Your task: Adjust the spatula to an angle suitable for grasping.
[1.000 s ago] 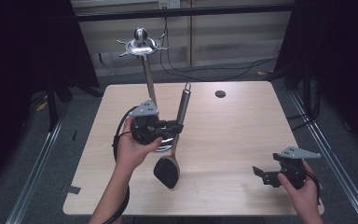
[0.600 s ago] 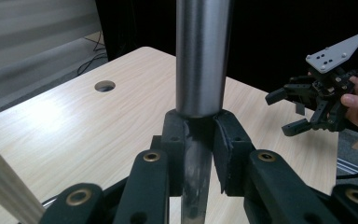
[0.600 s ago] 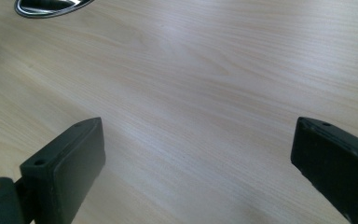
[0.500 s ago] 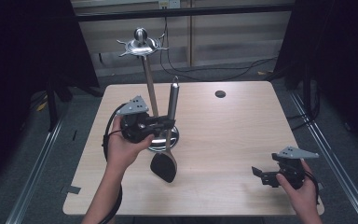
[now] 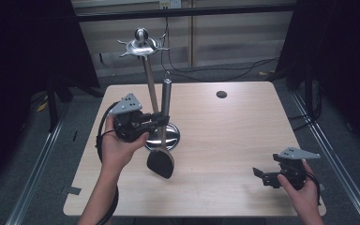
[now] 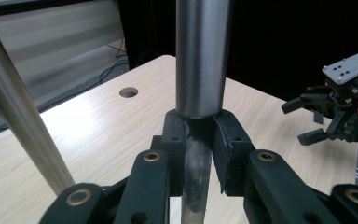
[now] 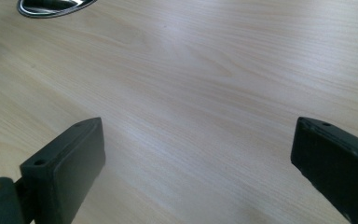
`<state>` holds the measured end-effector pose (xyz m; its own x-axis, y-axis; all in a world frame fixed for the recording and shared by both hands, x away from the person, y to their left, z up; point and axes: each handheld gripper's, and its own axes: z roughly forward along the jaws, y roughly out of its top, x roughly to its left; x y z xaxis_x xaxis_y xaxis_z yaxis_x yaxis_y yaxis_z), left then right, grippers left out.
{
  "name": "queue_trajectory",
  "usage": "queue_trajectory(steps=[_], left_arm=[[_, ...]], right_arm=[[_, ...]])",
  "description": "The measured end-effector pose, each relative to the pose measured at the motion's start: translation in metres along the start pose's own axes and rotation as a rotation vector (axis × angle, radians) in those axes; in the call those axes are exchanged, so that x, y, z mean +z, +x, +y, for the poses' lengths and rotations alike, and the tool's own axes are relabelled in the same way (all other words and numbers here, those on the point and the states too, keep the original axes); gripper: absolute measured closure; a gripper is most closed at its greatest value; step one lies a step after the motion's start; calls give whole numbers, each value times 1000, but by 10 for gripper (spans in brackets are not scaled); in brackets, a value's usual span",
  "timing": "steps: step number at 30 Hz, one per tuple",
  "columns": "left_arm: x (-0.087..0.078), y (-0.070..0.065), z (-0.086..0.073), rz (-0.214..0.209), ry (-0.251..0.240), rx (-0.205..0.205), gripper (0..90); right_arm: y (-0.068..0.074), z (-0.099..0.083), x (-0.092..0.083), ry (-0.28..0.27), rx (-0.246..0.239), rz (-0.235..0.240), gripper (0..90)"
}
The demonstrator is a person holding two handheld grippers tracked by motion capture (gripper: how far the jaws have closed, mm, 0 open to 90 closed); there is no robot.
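A spatula with a steel handle (image 5: 166, 101) and a black head (image 5: 160, 162) hangs nearly upright above the table, head down. My left gripper (image 5: 161, 120) is shut on its handle, just in front of the utensil stand's round base (image 5: 172, 137). In the left gripper view the pads (image 6: 226, 140) clamp the steel handle (image 6: 200, 70), and the stand's pole (image 6: 18, 116) slants past on the left. The stand's hooked top (image 5: 142, 44) rises behind the table's far edge. My right gripper (image 5: 268, 177) is open low over the front right of the table (image 5: 243, 126), its pads (image 7: 74, 154) wide apart over bare wood.
A round cable hole (image 5: 221, 94) sits near the table's far edge. The stand's shiny base (image 7: 51, 5) lies beyond my right gripper's jaws. Farther off in the left gripper view is the right gripper (image 6: 335, 112). Cables run along the floor behind the table.
My left gripper has moved left and slightly up with the spatula, turning its handle from tilted to nearly upright. The right gripper has stayed in place.
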<state>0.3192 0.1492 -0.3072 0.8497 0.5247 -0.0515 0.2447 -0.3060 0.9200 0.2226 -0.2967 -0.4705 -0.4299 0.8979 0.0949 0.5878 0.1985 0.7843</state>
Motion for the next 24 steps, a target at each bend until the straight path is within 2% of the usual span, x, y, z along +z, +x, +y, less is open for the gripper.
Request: queue_trajectory(steps=[4, 7, 14, 18, 24], left_arm=[[-6, 1, 2, 30, -12, -3, 761], [-9, 2, 2, 37, -18, -16, 761], [-13, 2, 4, 64, -28, -17, 761], [-16, 2, 5, 97, -33, -29, 761], [-21, 2, 6, 123, -40, -25, 761]], right_arm=[[2, 0, 0, 2, 0, 2, 27], [2, 1, 0, 0, -1, 4, 27], [2, 1, 0, -3, -4, 3, 27], [3, 1, 0, -4, -1, 3, 27], [2, 2, 1, -6, -4, 6, 27]])
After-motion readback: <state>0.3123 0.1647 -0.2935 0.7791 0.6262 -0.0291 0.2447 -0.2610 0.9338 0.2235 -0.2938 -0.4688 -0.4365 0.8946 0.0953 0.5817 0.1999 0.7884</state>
